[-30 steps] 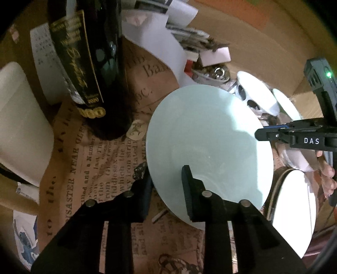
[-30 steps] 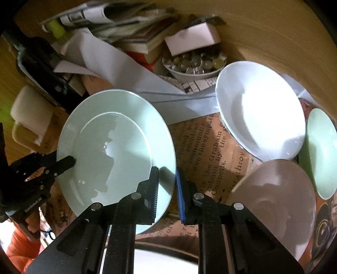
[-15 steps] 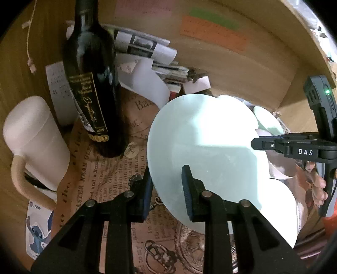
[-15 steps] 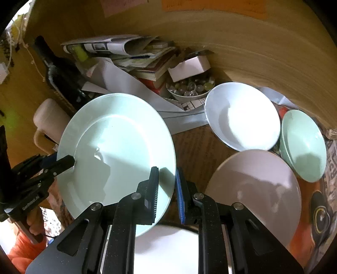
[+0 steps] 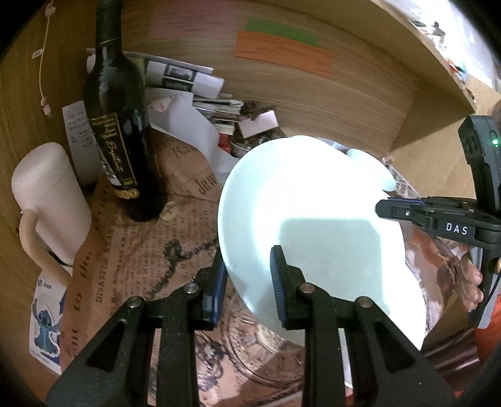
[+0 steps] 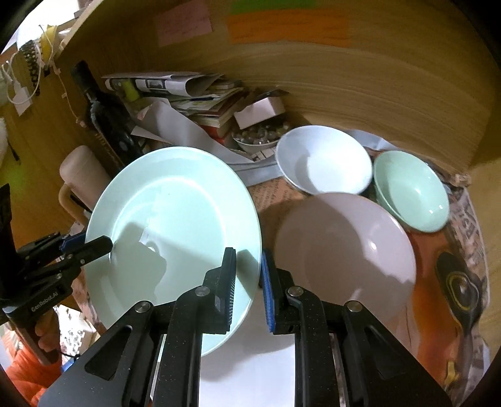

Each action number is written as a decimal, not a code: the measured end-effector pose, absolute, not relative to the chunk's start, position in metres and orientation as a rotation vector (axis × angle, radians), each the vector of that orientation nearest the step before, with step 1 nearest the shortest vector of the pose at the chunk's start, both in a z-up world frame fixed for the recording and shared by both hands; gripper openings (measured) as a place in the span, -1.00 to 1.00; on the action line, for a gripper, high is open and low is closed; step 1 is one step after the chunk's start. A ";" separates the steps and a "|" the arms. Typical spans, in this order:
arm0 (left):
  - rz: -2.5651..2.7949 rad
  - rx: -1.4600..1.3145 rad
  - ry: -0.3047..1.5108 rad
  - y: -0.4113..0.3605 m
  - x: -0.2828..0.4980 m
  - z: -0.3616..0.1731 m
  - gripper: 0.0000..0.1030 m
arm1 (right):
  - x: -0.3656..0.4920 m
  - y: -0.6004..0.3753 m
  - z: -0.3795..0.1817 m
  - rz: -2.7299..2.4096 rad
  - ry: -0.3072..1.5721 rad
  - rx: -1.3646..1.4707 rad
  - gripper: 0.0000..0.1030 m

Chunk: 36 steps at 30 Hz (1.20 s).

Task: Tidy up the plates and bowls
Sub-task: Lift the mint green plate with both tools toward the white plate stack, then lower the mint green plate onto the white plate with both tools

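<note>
Plate (image 6: 175,219), pale green, hangs tilted, both grippers (image 5: 247,278) (image 6: 249,278) clamped on opposite rims; pink plate (image 6: 344,250) and two bowls (image 6: 324,158) lie unstacked.

A wooden back panel (image 6: 360,78) closes the far side of the desk, its grain running in level bands. Stuck to it are a pink note (image 6: 183,25), a green strip (image 5: 281,31) and an orange strip (image 5: 283,54). A wooden side wall (image 5: 22,103) stands on the left, with a thin white cord (image 5: 43,62) hanging down it. Newspaper sheets (image 5: 134,250) cover the desk top. Light falls bright from above on the near side; the far corners lie in warm shadow.
</note>
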<state>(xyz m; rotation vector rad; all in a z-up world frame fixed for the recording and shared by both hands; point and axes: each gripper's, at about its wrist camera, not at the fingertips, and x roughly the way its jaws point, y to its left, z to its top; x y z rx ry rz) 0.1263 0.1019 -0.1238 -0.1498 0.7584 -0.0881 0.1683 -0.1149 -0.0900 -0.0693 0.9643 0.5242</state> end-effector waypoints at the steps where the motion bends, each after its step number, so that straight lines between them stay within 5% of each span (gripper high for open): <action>1: -0.092 -0.149 0.759 0.100 0.124 -0.124 -0.48 | 0.164 -0.120 -0.091 0.520 0.962 -0.066 -0.71; 36: -0.188 -0.114 0.852 0.025 0.080 -0.160 -0.48 | 0.092 -0.194 -0.133 0.436 1.028 0.075 -0.71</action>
